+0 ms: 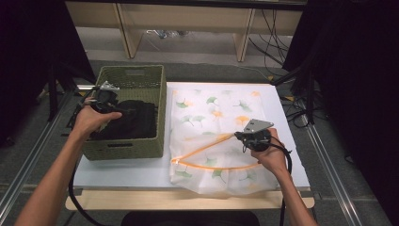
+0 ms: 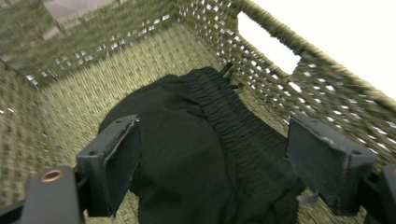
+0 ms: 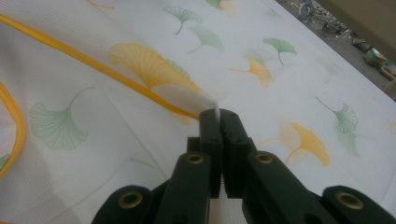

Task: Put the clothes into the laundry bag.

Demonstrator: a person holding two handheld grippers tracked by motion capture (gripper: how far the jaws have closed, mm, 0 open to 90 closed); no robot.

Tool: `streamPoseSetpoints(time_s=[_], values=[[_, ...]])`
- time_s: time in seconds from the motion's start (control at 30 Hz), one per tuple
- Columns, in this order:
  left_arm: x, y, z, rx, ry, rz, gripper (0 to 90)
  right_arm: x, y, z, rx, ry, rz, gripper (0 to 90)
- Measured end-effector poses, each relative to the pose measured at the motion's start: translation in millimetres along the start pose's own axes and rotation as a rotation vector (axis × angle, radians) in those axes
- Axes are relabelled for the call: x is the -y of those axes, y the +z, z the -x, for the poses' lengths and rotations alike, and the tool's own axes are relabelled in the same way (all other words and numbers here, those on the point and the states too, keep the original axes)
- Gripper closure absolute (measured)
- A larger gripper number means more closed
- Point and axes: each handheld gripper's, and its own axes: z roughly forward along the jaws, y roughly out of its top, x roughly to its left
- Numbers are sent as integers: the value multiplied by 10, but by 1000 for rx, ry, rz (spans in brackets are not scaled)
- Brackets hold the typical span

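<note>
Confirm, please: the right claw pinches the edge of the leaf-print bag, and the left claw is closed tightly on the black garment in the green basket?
Not quite. The left claw is open over the black garment in the green basket, as the left gripper view shows. The right claw does pinch the leaf-print bag.

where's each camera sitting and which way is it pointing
High view: above the person's side, looking forward and down at the table; both forearms show.
Left gripper view: on the left gripper, looking into the basket at the black garment; shared with the high view.
Right gripper view: on the right gripper, pinching the laundry bag.
</note>
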Motion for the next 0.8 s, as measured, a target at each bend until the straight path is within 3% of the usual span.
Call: streamPoseSetpoints(time_s=[0.03,0.07,0.13,0.2,0.33,0.43,0.5,0.53,0.6,0.8], values=[[4,49,-23,-4,8,-20,183,0,0,-2,0,-1,-1,900],[17,102,-28,-11,-1,-8,183,2,-8,-14,3,16,-8,900],[30,194,-66,-10,-8,-46,186,1,-16,-17,4,15,-7,900],[58,273,-89,-1,-39,-39,186,2,-12,-2,5,5,1,900],[95,368,-115,-1,-39,-67,188,4,-11,1,3,4,-1,900],[142,443,-130,-8,-62,-76,183,1,-27,4,1,7,-6,900],[172,484,-152,-10,-54,-119,187,-2,-21,19,10,-27,9,900],[183,506,-149,-18,-54,-144,193,0,-27,2,0,7,-4,900],[191,547,-148,-12,-36,-199,188,3,-22,3,2,3,-8,900],[212,647,-173,-14,-66,-207,156,12,-9,-5,2,12,-7,900]])
